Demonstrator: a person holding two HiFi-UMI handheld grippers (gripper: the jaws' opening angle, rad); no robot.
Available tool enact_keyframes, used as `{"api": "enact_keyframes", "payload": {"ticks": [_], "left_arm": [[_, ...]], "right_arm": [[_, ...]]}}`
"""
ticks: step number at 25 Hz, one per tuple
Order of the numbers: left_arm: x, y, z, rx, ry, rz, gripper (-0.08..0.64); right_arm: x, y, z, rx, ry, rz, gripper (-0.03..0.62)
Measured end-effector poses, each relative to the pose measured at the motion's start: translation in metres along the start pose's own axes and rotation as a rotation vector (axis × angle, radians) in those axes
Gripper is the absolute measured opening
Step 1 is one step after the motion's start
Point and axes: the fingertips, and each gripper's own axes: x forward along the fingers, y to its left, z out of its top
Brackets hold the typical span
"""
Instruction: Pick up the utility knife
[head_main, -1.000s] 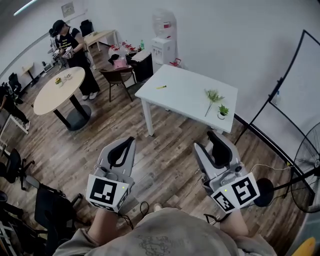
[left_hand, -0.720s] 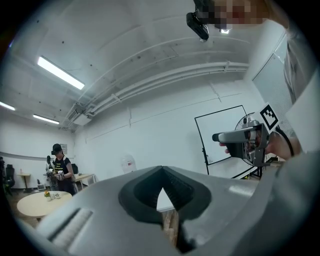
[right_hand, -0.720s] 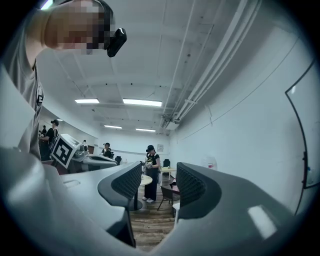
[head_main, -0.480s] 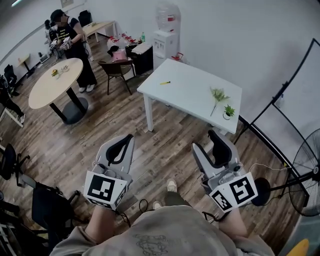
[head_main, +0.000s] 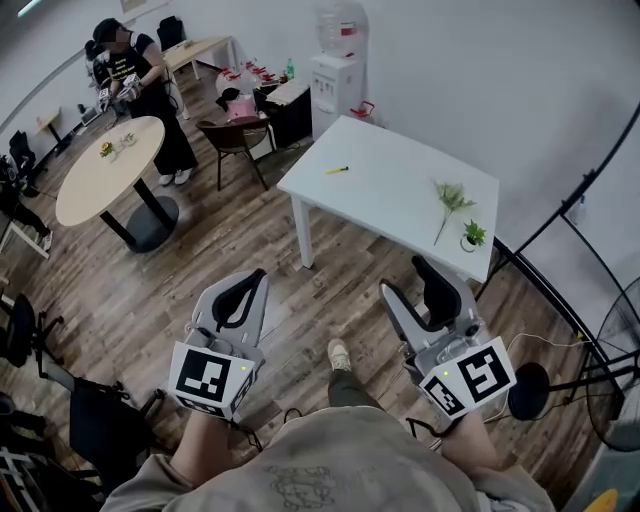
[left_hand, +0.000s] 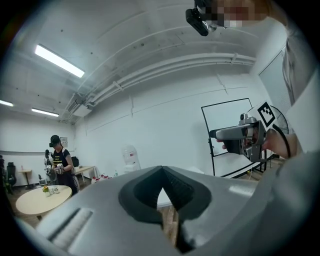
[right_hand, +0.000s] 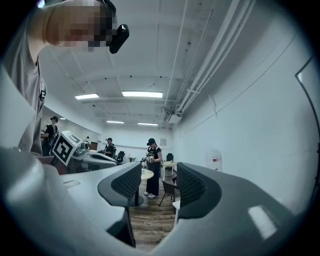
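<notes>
The yellow utility knife (head_main: 337, 170) lies near the far left edge of the white table (head_main: 380, 195), well ahead of both grippers in the head view. My left gripper (head_main: 262, 276) hangs over the wooden floor with its tips touching, shut and empty; its own view shows the jaws meeting at a point (left_hand: 161, 170). My right gripper (head_main: 402, 277) is level beside it, short of the table's near corner. Its jaws have just been opening and stand apart with nothing between them (right_hand: 159, 182). The knife shows in neither gripper view.
A sprig (head_main: 450, 200) and a small potted plant (head_main: 470, 238) sit on the table's right end. At the left, a person (head_main: 140, 80) stands by a round wooden table (head_main: 105, 170). Behind are a chair (head_main: 235, 140) and a water dispenser (head_main: 335, 75); a fan (head_main: 615, 370) stands right.
Both grippers have been carried forward toward the white table, which now sits closer and more to the right in the head view. A foot has stepped into view between them.
</notes>
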Motion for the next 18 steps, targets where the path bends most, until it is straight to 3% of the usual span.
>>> {"api": "enact_keyframes", "payload": {"ticks": [18], "left_arm": [[0.237,0.095,-0.024,0.023,0.108,0.009,0.000]], "right_arm": [[0.182,-0.186,-0.069,0.001,0.153,0.035,0.213]]}}
